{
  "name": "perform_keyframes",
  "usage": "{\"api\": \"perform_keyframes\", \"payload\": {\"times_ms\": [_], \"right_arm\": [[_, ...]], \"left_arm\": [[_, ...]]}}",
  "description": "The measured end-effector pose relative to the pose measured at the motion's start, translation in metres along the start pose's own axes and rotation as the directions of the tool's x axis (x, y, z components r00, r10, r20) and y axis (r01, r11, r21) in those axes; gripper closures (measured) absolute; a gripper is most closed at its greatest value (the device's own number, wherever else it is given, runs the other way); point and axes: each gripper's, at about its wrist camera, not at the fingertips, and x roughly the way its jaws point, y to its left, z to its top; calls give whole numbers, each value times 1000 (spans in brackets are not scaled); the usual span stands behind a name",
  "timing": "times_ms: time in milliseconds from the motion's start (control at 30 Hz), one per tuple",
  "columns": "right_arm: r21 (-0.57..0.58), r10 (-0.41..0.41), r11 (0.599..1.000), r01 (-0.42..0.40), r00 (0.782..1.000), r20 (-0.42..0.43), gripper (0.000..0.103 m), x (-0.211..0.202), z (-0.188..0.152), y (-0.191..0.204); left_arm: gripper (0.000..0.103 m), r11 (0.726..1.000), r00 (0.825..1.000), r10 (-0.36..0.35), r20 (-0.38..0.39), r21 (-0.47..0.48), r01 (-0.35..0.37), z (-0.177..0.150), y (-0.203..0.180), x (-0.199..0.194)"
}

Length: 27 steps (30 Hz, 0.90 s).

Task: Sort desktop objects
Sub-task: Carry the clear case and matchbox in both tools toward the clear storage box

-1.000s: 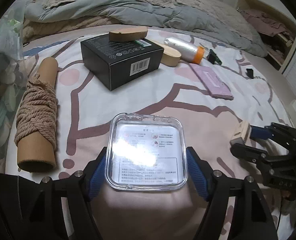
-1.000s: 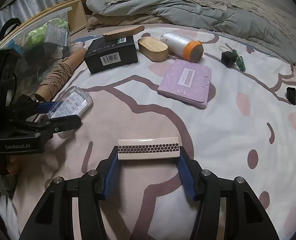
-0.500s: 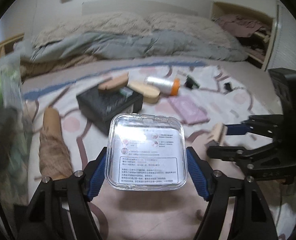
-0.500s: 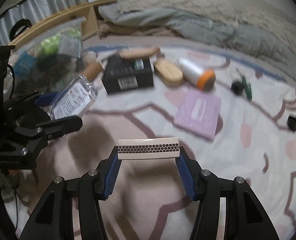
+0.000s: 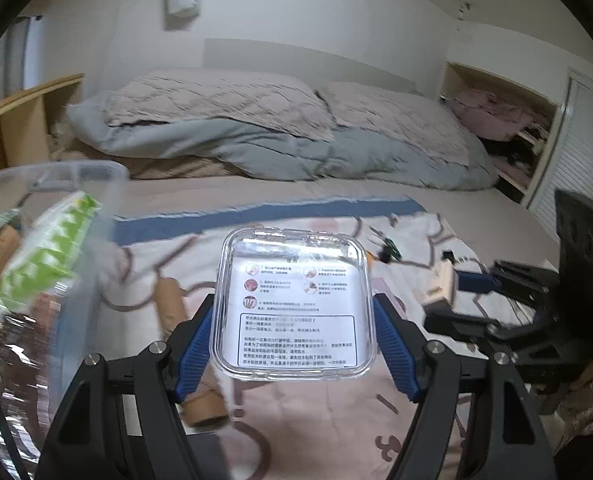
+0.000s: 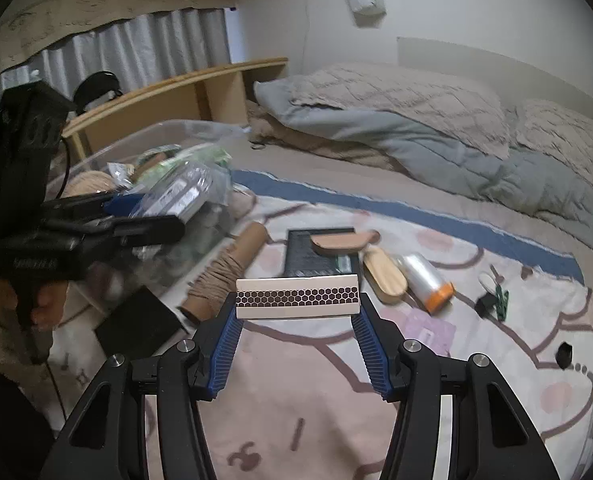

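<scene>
My left gripper is shut on a clear plastic case with a printed label, held in the air above the bed beside the clear storage bin. My right gripper is shut on a white box with a black honeycomb strip, also lifted above the blanket. In the right wrist view the left gripper holds the case by the bin. In the left wrist view the right gripper shows at the right with its box.
On the patterned blanket lie a twine-wrapped cardboard tube, a black box with a wooden piece on it, a wooden oval, a clear roll with orange cap, a purple notebook and small black and green clips. Pillows and duvet lie behind.
Both grippers have risen off the blanket with their objects. The left one has swung left toward the clear bin; the items on the bed now look farther below.
</scene>
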Motion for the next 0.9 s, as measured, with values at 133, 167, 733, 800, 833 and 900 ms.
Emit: {"api": "perform_keyframes", "payload": {"times_ms": [133, 167, 733, 800, 833, 900], "right_arm": [[-7, 29, 1000, -29, 1000, 0, 47, -4, 11, 11], [-5, 40, 999, -40, 999, 0, 47, -4, 13, 13], [-35, 114, 993, -113, 993, 27, 47, -16, 39, 40], [-30, 112, 993, -112, 993, 26, 47, -17, 39, 39], [-27, 109, 994, -108, 994, 26, 47, -17, 38, 38], [-24, 108, 994, -107, 994, 20, 47, -16, 39, 37]], "left_arm": [[28, 998, 998, 55, 0, -28, -55, 17, 21, -17], [28, 997, 997, 73, 6, -31, -72, 20, 26, -20], [28, 923, 950, 312, -14, -230, -307, 108, 175, -49], [28, 918, 955, 294, -48, -262, -296, 107, 188, -34], [28, 919, 958, 279, -68, -270, -287, 107, 190, -27], [28, 924, 968, 215, -127, -295, -244, 102, 198, -6]]}}
